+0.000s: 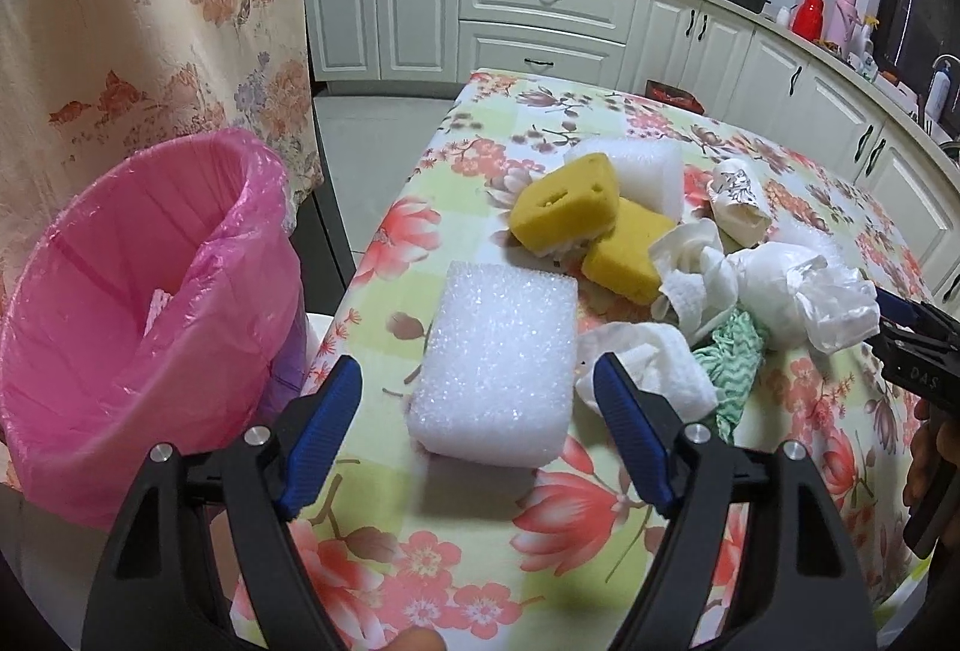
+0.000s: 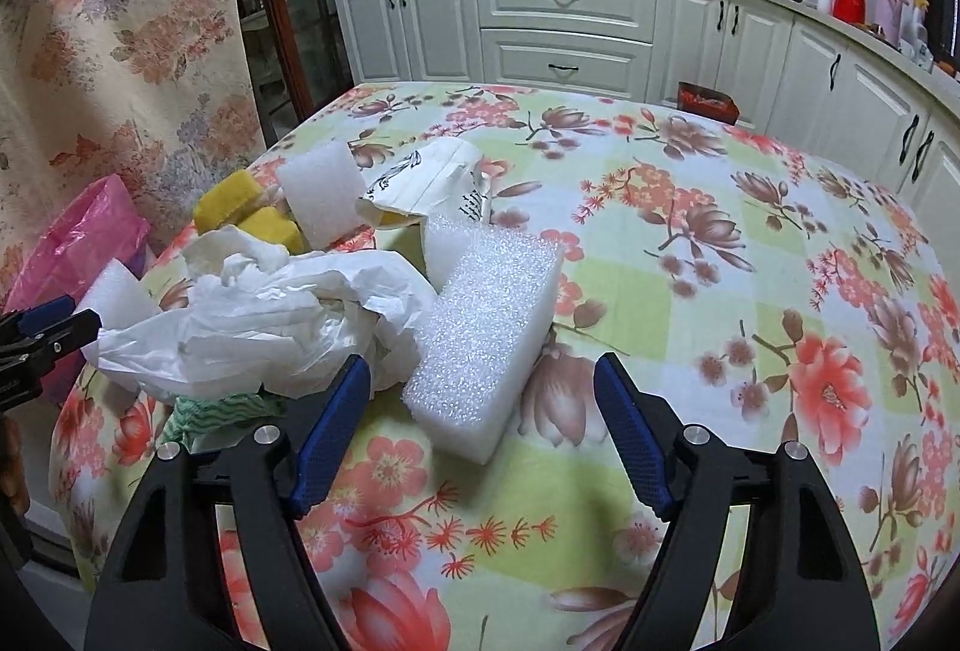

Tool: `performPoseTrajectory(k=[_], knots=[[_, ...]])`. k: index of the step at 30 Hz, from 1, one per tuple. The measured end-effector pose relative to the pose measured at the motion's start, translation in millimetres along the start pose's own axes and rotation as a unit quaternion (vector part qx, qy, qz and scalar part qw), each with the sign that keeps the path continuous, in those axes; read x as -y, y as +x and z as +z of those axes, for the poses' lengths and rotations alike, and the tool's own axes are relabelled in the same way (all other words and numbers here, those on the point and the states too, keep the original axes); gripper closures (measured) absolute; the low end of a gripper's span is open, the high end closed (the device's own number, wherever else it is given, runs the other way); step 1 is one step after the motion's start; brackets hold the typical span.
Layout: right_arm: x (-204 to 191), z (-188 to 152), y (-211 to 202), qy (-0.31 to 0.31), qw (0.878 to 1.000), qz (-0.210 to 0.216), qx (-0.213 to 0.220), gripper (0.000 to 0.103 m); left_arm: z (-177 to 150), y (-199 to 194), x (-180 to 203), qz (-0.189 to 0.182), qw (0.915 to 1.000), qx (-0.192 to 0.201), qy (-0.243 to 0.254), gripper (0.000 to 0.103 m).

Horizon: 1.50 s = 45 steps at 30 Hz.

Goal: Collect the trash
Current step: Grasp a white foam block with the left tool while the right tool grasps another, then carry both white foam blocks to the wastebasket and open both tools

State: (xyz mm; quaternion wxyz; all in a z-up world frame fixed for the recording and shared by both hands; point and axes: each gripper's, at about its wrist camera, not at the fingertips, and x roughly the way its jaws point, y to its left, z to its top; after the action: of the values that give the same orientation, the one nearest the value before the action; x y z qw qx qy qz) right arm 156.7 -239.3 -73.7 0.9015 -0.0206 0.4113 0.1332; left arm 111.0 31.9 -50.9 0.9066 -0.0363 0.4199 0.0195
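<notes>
Both grippers hang spread over the floral worktop (image 2: 690,243), the left gripper (image 1: 480,441) framing one white foam block (image 1: 498,363), the right gripper (image 2: 483,441) another (image 2: 486,333), probably because the pink-lined bin (image 1: 138,291) waits nearby.

Foam block (image 1: 498,363) lies near the table's (image 1: 432,549) edge; lined bin (image 1: 138,291) stands beside that edge.

I saw my right gripper (image 2: 480,399) with jaws apart at the bottom of the frame, a white foam block (image 2: 486,339) lying just ahead between the blue pads (image 2: 333,435), untouched. A crumpled white bag (image 2: 264,321) lay left of it on the floral tablecloth (image 2: 690,261), yellow sponges (image 2: 249,219) behind.
</notes>
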Motion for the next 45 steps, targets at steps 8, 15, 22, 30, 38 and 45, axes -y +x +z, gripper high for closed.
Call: performPoseTrajectory(k=[8,15,22,30,38,45], knots=[[2,1,7,-0.001,1.0,-0.001,-0.01,0.06,0,7,0,-0.004,0.9999,-0.009,0.0,0.043],[5,0,2,0.001,1.0,-0.008,-0.004,0.069,0,6,2,-0.009,0.9999,-0.01,-0.001,0.051],[9,7,-21,0.003,1.0,-0.014,0.017,0.069,6,-7,0,-0.01,0.9999,0.008,-0.004,0.051],[6,19,-49,0.0,0.999,-0.014,0.047,0.069,15,-33,-7,-0.009,0.9992,0.039,-0.01,0.051],[-6,30,-73,-0.007,0.997,-0.007,0.074,0.069,23,-60,-16,-0.007,0.9974,0.07,-0.019,0.051],[-19,37,-86,-0.014,0.996,-0.002,0.09,0.069,26,-76,-25,-0.008,0.9957,0.089,-0.026,0.051]])
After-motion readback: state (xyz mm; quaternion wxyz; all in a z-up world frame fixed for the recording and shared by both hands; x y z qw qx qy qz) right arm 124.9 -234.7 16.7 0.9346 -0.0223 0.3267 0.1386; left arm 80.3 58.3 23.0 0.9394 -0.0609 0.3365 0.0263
